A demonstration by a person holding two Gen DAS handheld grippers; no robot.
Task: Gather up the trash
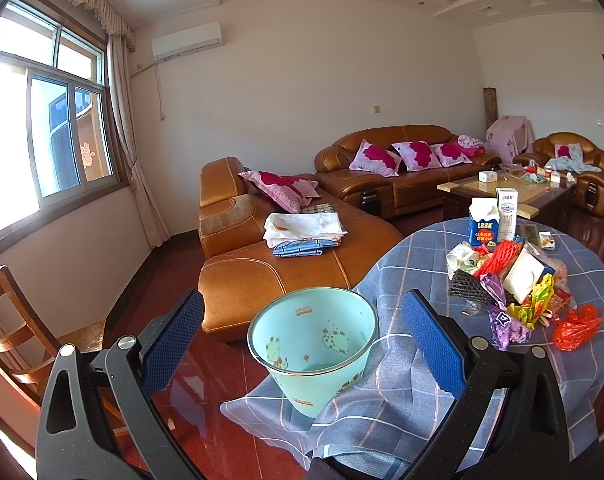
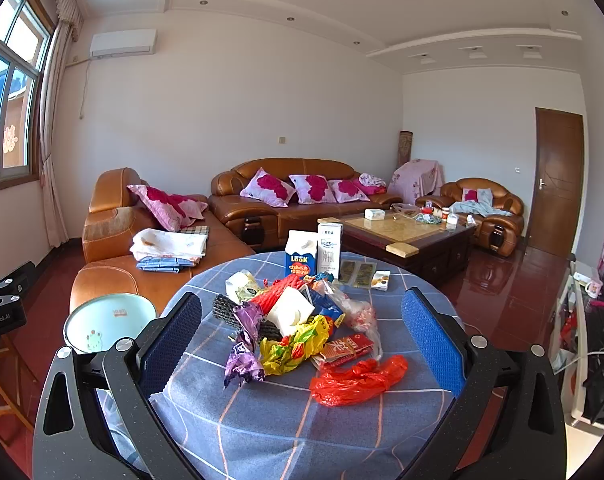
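Observation:
A light green waste bin (image 1: 313,344) with cartoon prints stands beside the round table, empty inside; its rim shows in the right wrist view (image 2: 110,322). My left gripper (image 1: 302,320) is open, its blue pads either side of the bin, above it. A heap of trash (image 2: 298,328) lies on the blue checked tablecloth (image 2: 286,432): red plastic bag (image 2: 358,380), purple wrapper (image 2: 244,356), yellow wrapper (image 2: 294,346), red foam net, white lid. The heap also shows in the left wrist view (image 1: 514,292). My right gripper (image 2: 302,320) is open, above the heap, holding nothing.
Two milk cartons (image 2: 314,256) stand at the table's far edge. A brown leather sofa (image 1: 270,264) with folded cloths stands behind the bin. A wooden chair (image 1: 26,340) is at the left. A coffee table (image 2: 406,236) and a door (image 2: 558,180) lie beyond.

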